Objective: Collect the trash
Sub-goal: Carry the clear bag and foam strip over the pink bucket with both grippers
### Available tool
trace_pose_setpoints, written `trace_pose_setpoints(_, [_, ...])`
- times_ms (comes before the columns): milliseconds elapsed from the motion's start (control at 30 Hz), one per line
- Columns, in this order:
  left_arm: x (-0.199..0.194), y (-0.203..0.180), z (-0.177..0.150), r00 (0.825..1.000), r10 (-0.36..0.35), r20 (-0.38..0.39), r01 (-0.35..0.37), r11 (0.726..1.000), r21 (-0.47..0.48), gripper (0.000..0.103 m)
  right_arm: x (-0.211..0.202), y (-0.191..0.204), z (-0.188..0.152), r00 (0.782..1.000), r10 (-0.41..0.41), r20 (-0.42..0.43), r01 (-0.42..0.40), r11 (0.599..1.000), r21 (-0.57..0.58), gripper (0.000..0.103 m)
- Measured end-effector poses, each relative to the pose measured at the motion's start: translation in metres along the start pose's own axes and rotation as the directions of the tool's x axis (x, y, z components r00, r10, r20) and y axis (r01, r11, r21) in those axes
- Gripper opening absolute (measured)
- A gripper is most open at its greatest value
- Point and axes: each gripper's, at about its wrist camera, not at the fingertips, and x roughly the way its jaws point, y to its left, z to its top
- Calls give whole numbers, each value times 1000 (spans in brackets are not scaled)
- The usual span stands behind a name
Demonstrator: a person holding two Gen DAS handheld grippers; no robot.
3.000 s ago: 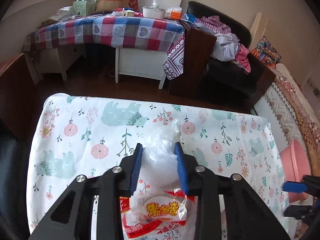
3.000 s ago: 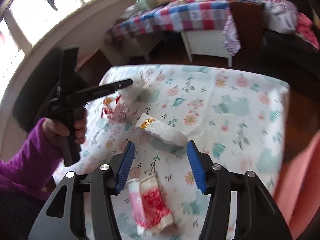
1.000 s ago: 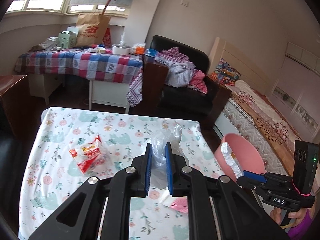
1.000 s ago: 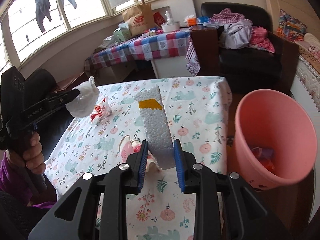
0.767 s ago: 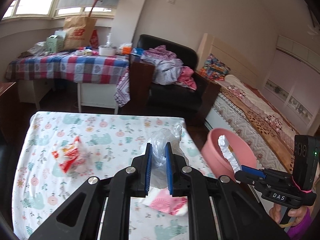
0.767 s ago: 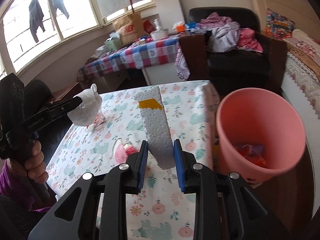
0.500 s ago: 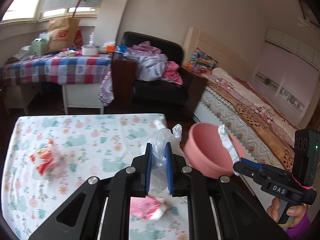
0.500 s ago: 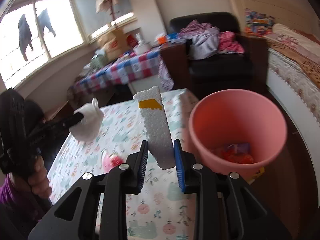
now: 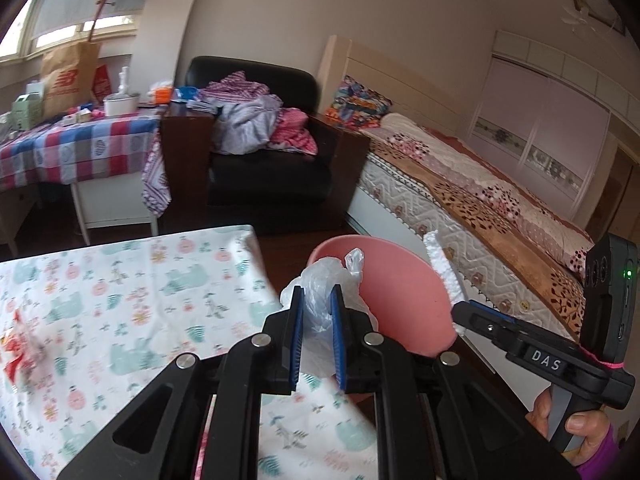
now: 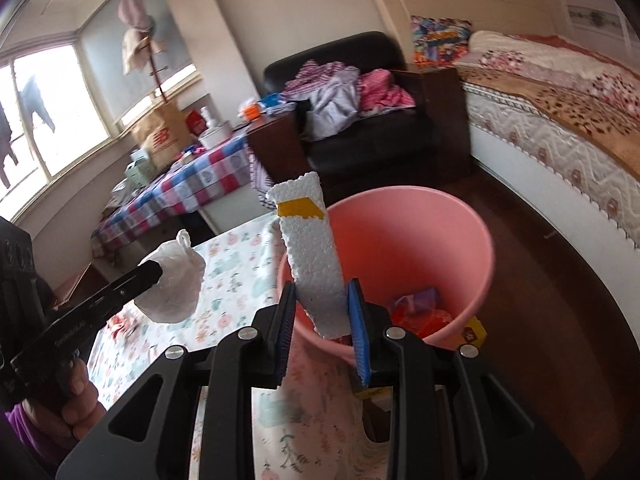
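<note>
1. Worktop [image 9: 120, 280] – covered in a white cloth printed with flowers and pale green animals; it fills the lower left of my left view, its far corner just beside the bucket

2. Bucket [image 10: 460, 240] – pink, round, standing on the dark floor between the worktop and the bed [image 9: 480, 200]; red and purple wrappers [image 10: 420, 312] lie in its bottom

3. My right tool [image 10: 322, 320] – blue pads clamped on the lower end of the foam strip, held over the near rim of the bucket

4. My left tool [image 9: 316, 320] – blue pads clamped on the plastic bag, held above the worktop's edge, near the bucket's rim

5. Foam strip [image 10: 312, 256] – white, long, tilted slightly, standing up out of my right tool with a yellow patch near its top; its upper half shows against the bucket's mouth

6. Plastic bag [image 9: 320, 284] – clear, crumpled into a ball, knotted tip pointing up; bulges out beyond the pads of my left tool

7. Red-and-white wrapper [image 9: 16, 352] – blurred, lying on the worktop at the far left edge, well apart from both tools
</note>
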Motion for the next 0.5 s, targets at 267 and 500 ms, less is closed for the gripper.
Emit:
trace_pose_setpoints(267, [43, -24, 4, 999, -4, -39, 6, 999, 52, 12, 18, -17, 1, 998, -56, -9, 57, 998, 40, 26])
trace_pose_setpoints(500, [77, -35, 3, 996, -13, -86, 20, 997, 74, 12, 33, -33, 2, 994, -98, -39, 101, 993, 68, 26])
